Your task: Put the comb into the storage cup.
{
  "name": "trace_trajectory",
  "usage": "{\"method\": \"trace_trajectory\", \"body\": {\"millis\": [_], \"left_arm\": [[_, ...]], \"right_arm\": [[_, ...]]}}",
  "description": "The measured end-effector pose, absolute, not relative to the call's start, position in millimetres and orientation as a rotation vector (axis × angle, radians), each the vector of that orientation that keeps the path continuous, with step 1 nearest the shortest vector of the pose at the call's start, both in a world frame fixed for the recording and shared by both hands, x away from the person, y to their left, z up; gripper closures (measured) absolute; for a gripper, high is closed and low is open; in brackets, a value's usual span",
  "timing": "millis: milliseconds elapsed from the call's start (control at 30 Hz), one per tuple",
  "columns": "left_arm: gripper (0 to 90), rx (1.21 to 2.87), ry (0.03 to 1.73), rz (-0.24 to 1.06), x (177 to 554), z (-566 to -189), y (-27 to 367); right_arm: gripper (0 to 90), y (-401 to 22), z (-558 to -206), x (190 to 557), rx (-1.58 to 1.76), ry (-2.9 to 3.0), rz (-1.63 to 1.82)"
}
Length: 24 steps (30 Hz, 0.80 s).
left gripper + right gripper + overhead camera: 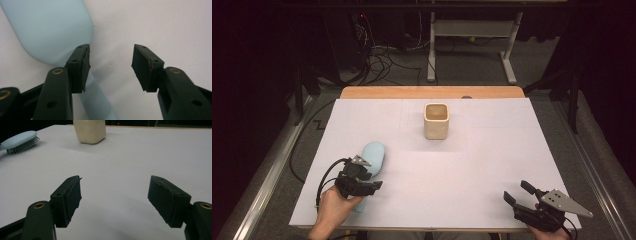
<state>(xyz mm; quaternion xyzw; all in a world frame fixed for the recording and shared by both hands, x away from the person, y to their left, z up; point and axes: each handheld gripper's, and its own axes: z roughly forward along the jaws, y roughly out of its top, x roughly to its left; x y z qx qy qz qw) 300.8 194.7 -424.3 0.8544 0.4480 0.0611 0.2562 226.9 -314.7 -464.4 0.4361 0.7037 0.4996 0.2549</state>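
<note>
White sheeting (492,165) covers the table, with a wooden edge (432,92) showing along the far side. I note a cream cup (436,121) standing upright on the far middle of the sheet, square-mouthed with rounded corners; from above I cannot tell whether anything is in it.

Toward the near left lies a pale blue brush (373,157), bristles down (the right gripper view shows the bristles (23,145) against the sheet), head pointing away from me, handle toward the near edge.

My left gripper (110,66) hangs over the brush where the head narrows into the handle. Its jaws are spread apart and hold nothing. In the left gripper view the handle passes under the left jaw, while bare sheet lies between the jaws. I cannot tell whether that jaw touches the brush.

My right gripper (517,192) sits at the near right corner, well apart from brush and cup. Its jaws are also spread wide, with only bare sheet between them, and they point toward the cup.
</note>
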Motion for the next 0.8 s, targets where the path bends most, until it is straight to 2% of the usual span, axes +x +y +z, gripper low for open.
{"method": "trace_trajectory", "body": {"millis": [367, 800], "left_arm": [[43.0, 2.29, 1.272, 0.186, 300.0, -421.2, 204.1], [33.7, 2.289, 1.357, 0.188, 302.9, -428.9, 211.7]], "right_arm": [[27.3, -314.5, -464.4, 227.1, 1.183, 1.913, 1.357], [27.3, -314.4, -464.4, 227.1, 1.181, 1.913, 1.356]]}}
